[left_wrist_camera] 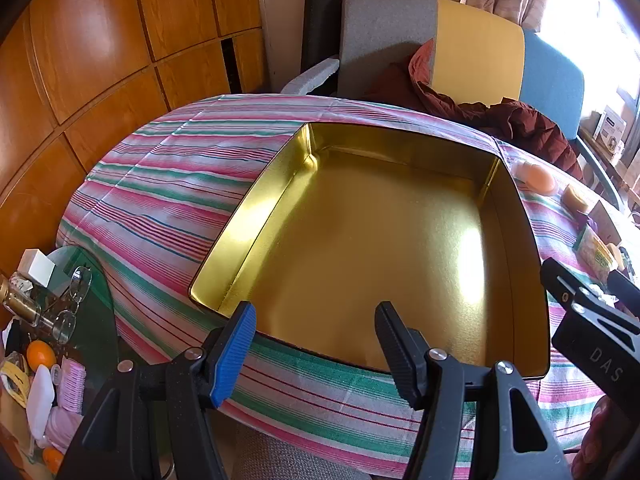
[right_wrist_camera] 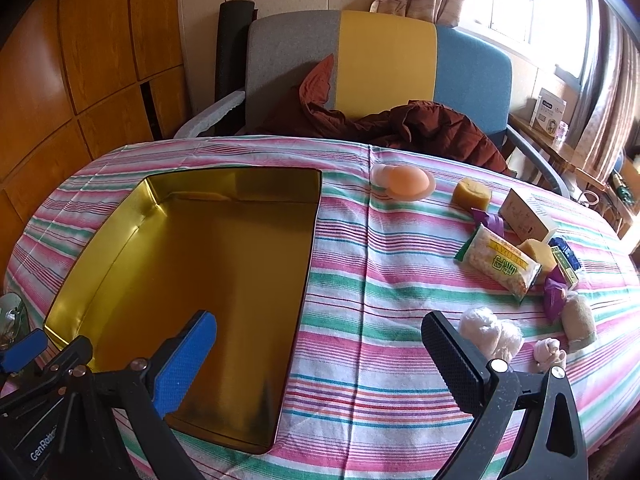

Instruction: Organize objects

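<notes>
Left tool (left_wrist_camera: 316,336): jaws stand partly apart, nothing between them; one blue ribbed pad, one black ribbed pad; it hangs over the near rim of the tin.
Right tool (right_wrist_camera: 320,348): jaws stand wide apart, nothing held; blue pad over the tin's near right corner, black pad over bare cloth.
Tin (left_wrist_camera: 256,200): open rectangular box on the counter, gold inner walls and floor, glossy, rounded corners, nothing in it.
Counter (right_wrist_camera: 360,360): covered with a cloth striped pink, green and white, lightly creased.
Right wrist view only, objects: all lie on the cloth to the right of the tin and outside it. White fluffy ball (right_wrist_camera: 490,332) just beside the black pad; small pink bundle (right_wrist_camera: 550,352) near it; beige soft lump (right_wrist_camera: 580,320); purple wrapper (right_wrist_camera: 554,292); clear snack packet (right_wrist_camera: 500,266) with green print; white carton (right_wrist_camera: 528,216); yellow cylinder block (right_wrist_camera: 472,192).
Both views: peach oval piece (right_wrist_camera: 408,180) on a pale disc, past the tin's far right corner.
Left wrist view only: glass side table (left_wrist_camera: 96,320) at lower left carrying spectacles (left_wrist_camera: 76,296), an orange (left_wrist_camera: 40,354) and a small white box (left_wrist_camera: 38,268). The right tool shows at the frame's right edge.
Background: chair (right_wrist_camera: 384,60) with grey, yellow and blue fabric panels; dark red quilted jacket (right_wrist_camera: 420,128) draped on it; wood wall panels (left_wrist_camera: 100,40), glossy.
</notes>
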`<action>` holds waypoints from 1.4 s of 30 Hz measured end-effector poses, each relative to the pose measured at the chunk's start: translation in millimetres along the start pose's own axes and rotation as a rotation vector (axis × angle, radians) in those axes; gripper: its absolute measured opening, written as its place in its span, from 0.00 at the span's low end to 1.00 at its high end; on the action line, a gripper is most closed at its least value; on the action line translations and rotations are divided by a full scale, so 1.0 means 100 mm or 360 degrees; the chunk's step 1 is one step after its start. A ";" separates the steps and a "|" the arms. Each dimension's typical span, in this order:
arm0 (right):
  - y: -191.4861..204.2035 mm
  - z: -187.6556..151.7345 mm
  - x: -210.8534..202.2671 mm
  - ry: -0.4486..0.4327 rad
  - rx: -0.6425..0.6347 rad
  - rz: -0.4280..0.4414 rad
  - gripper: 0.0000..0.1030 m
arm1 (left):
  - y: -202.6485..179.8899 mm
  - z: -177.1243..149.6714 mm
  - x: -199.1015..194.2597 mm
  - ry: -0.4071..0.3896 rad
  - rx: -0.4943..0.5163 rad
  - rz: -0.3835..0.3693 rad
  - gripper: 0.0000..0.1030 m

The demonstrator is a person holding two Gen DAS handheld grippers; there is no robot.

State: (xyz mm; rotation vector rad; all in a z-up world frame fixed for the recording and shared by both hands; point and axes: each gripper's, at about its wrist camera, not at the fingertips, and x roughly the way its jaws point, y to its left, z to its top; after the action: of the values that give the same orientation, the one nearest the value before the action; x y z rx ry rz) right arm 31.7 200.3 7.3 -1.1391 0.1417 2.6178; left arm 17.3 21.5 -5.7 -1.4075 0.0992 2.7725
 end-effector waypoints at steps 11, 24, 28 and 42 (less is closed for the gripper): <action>-0.14 -0.01 -0.01 -0.0004 0.0029 -0.0040 1.00 | -0.04 -0.03 0.02 0.0020 0.0013 -0.0015 0.61; -0.64 -0.12 -0.01 0.0009 0.0127 -0.0158 1.00 | -0.20 -0.09 0.02 0.0041 0.0087 -0.0067 0.61; -0.84 -0.17 -0.04 -0.0011 0.0185 -0.0170 1.00 | -0.27 -0.13 0.00 0.0043 0.0126 -0.0097 0.61; -2.10 -0.61 -0.11 -0.0091 0.0546 -0.0304 1.00 | -0.80 -0.37 -0.34 -0.0002 0.0409 -0.0694 0.61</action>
State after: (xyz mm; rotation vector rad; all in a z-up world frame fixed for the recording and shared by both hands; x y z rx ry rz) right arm 143.4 385.9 -21.2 -0.9098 0.4295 2.3397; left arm 71.8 98.9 -3.7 -1.1951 0.1257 2.3126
